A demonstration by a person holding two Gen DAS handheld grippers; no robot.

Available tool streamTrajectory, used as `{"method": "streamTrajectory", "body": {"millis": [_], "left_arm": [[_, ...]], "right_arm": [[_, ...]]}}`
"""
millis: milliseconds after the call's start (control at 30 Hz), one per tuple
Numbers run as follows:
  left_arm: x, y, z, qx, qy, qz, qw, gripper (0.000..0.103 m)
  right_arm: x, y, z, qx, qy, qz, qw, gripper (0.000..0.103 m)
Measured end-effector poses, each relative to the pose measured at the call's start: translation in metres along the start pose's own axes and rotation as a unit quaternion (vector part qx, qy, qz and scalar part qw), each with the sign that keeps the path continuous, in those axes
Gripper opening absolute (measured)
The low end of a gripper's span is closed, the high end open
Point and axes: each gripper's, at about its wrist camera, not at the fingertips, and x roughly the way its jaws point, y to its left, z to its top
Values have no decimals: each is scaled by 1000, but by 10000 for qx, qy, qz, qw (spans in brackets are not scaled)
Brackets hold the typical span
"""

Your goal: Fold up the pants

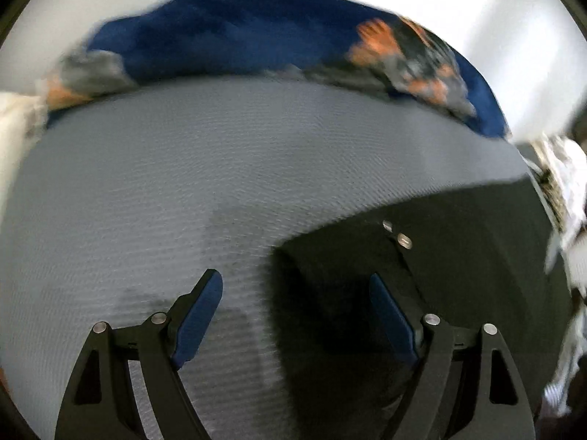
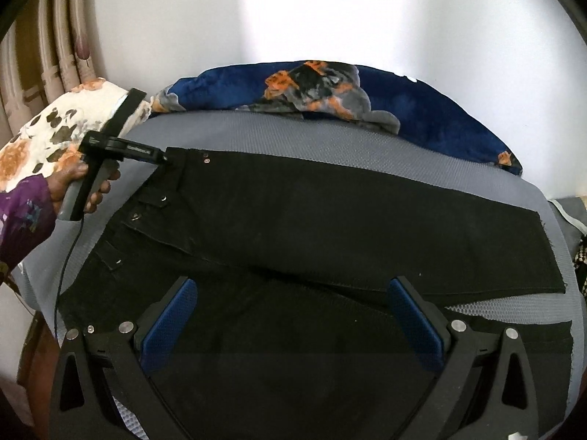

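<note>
Black pants [image 2: 330, 212] lie spread flat across the grey bed cover [image 2: 256, 132], waistband to the left and legs running right. In the right wrist view my left gripper [image 2: 163, 156] reaches the far corner of the waistband, held by a hand [image 2: 73, 183] in a purple sleeve. In the blurred left wrist view the left gripper [image 1: 293, 278] is open. The waistband corner of the pants [image 1: 458, 275], with its metal button [image 1: 403, 240], lies under the right finger, and grey cover lies under the left one. My right gripper [image 2: 291, 286] stands open over the near pant leg, pads apart.
A blue blanket [image 2: 422, 110] with orange and grey patches is bunched along the bed's far edge, also blurred [image 1: 220, 36] in the left wrist view. A floral pillow [image 2: 55, 135] sits at the left, and a curtain [image 2: 47, 55] hangs behind it. A white wall stands at the back.
</note>
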Motion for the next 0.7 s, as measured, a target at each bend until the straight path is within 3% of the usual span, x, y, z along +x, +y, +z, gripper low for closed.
{"method": "streamTrajectory", "body": {"millis": [33,100,167,200,300,500,700], "left_arm": [[1,-2,3,17,-16,16,10000,78],[2,-8,8,45,-39,-21,10000,60],[4,-9,12,42,38,62,10000,57],[4,-6,11,-65,40,62,10000,46],[2,-1,11,-268,0,-47,9996,29],[-11,-39,3,186,-383,908,9950,20],[-43,-72,-3,316,-848,1473,9849,19]], "right_arm": [[1,-1,0,11,9,2,10000,103],[3,-2,0,57,28,15,10000,103],[5,-3,1,95,50,38,9999,103],[6,-3,0,110,58,46,9999,103],[6,-2,0,127,55,70,9999,103],[4,-9,2,185,14,105,9998,103],[1,-28,4,362,-70,141,9992,103]]}}
